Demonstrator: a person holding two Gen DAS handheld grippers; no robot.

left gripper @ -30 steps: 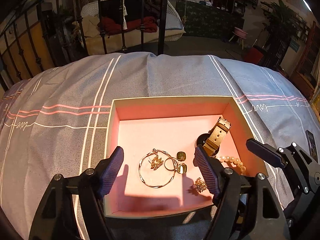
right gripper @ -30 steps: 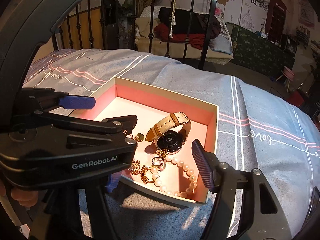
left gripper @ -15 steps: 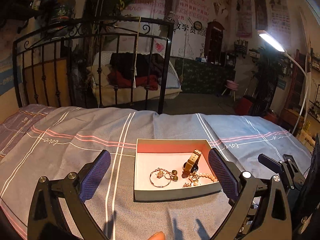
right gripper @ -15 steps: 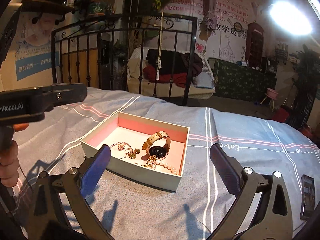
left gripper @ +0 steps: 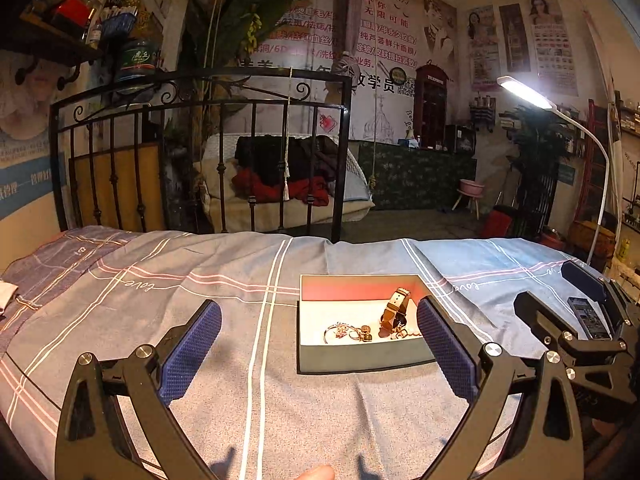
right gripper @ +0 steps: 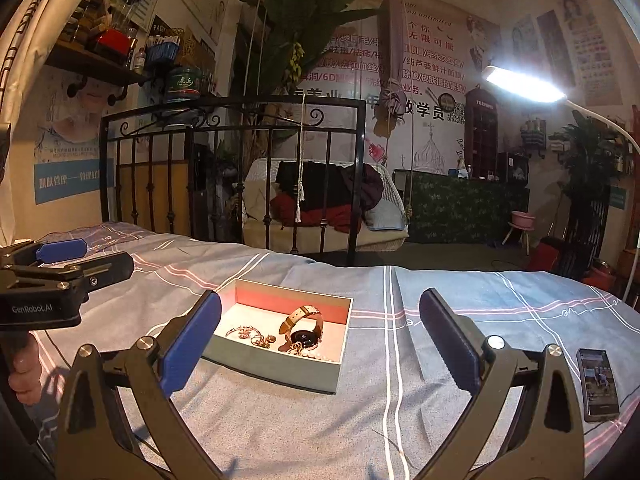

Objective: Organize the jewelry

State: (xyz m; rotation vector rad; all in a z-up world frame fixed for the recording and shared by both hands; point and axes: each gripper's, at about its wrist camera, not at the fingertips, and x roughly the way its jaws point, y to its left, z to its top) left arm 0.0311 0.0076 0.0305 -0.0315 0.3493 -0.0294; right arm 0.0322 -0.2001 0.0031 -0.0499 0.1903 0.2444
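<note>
An open box (left gripper: 360, 356) with a pink lining sits on the grey striped bedspread; it also shows in the right wrist view (right gripper: 276, 364). Inside lie a tan-strap watch (left gripper: 394, 310) (right gripper: 302, 324), gold hoop earrings (left gripper: 344, 330) (right gripper: 244, 332) and a pearl bracelet (right gripper: 316, 354). My left gripper (left gripper: 318, 350) is open and empty, held back from the box. My right gripper (right gripper: 320, 342) is open and empty, also held back, to the right of the left one.
A phone (right gripper: 598, 384) lies on the bedspread at the right; it also shows in the left wrist view (left gripper: 588, 318). A black iron bed frame (left gripper: 200, 152) stands at the bed's far edge. A lit lamp (right gripper: 520, 84) hangs over the right side.
Both grippers have pulled back and up from the box, which now looks smaller and farther. The left gripper's jaws have opened wider. The jewelry has stayed in the box.
</note>
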